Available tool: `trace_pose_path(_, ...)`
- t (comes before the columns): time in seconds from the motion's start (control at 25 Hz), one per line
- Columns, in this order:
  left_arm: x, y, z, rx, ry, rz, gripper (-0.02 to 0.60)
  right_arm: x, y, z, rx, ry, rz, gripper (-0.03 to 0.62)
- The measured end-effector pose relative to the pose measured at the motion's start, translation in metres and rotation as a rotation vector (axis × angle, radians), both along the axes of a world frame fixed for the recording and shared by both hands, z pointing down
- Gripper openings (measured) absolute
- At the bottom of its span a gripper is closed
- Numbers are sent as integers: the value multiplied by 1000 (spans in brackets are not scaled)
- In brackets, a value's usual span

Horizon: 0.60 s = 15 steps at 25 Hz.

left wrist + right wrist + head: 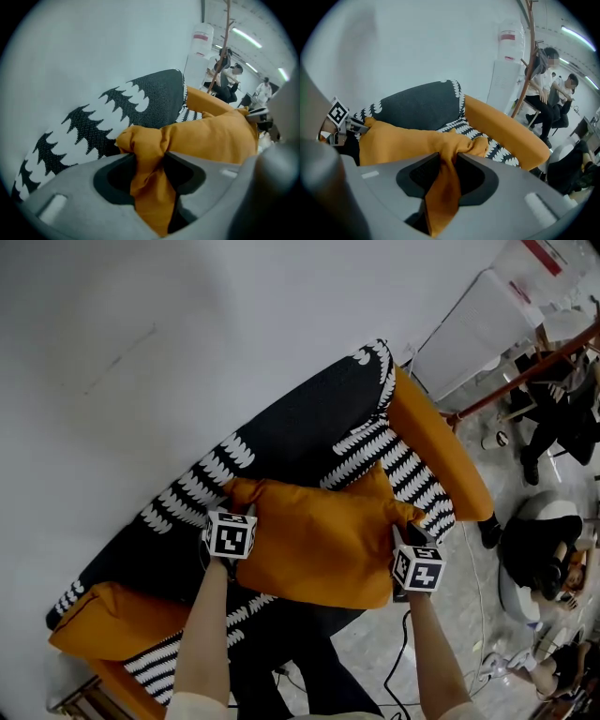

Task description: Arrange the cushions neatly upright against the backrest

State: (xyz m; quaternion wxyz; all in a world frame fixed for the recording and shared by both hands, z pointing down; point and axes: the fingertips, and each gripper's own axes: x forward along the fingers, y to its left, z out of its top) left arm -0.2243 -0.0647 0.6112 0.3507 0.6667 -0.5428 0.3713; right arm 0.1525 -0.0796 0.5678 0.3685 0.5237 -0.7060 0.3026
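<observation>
Plump orange fabric cushion at centre of the head view, gripped by its two upper corners. Left gripper clenched on the bunched corner at frame left, right gripper clenched on the twisted corner at frame right, likely to keep the top edge level and the cushion square. Held just in front of the black sofa backrest with white leaf print, lower edge over the seat, apparently ready to be stood upright against it; contact with the backrest unclear, and the orange padded shape at lower left could be cushion or armrest.
</observation>
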Motion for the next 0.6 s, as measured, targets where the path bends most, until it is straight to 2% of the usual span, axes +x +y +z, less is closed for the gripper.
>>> trace_pose_path(0.24,1,7,-7,-16,73,-42,138,-2,4,-1,-11,9,7,98)
trace_pose_path(0.4,-1,9,-12,-13,37,-1,86,-2,8,-5,-13,4,6,83)
trace_pose_path(0.52,-1,11,-16,-2,16,41,70,-4,11,-11,-8,-4,7,74)
trace_pose_path(0.6,-1,19,-20,-4,18,39,63,-4,18,-15,0,-10,9,67)
